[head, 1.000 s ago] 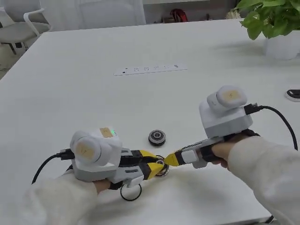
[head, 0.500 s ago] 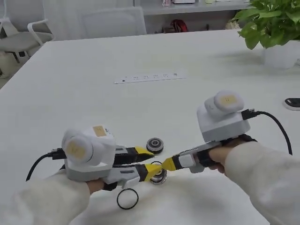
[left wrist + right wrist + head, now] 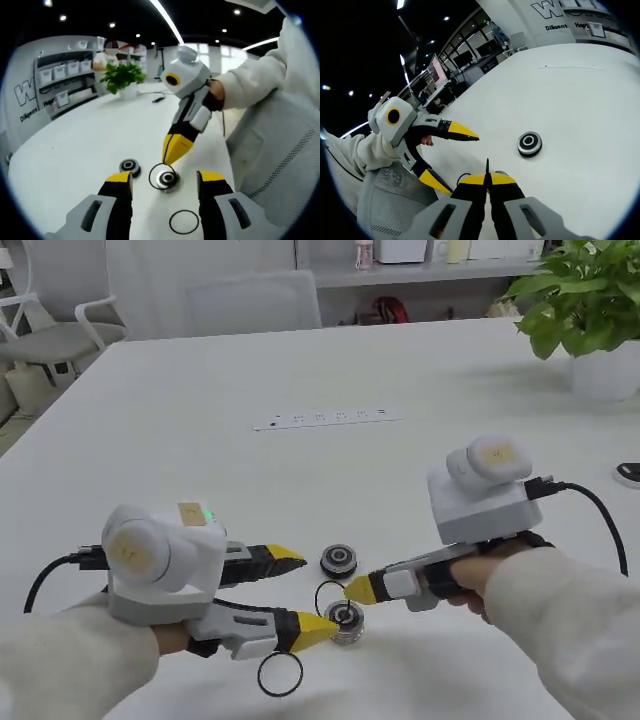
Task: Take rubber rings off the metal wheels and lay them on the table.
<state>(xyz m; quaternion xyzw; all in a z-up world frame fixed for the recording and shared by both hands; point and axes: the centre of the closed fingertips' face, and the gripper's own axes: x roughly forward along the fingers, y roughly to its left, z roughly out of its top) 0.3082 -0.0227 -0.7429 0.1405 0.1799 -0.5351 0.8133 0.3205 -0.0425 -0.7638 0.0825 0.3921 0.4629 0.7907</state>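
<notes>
Rubber ring (image 3: pixel 151 176) is pinched in the right tongs (image 3: pixel 350 589), which are closed tight on it. It is lifted partly off the near wheel (image 3: pixel 346 621), and its lower side looks hooked there. Left tongs (image 3: pixel 318 592) were clamped on that wheel a second ago and have let go: jaws wide apart, either side of it, holding nothing. Wheel sits unrestrained on the surface (image 3: pixel 300 370), so it may drag with the pull. A loose ring (image 3: pixel 259 673) already lies flat nearby. Far wheel (image 3: pixel 338 560) seems to have its ring on.
</notes>
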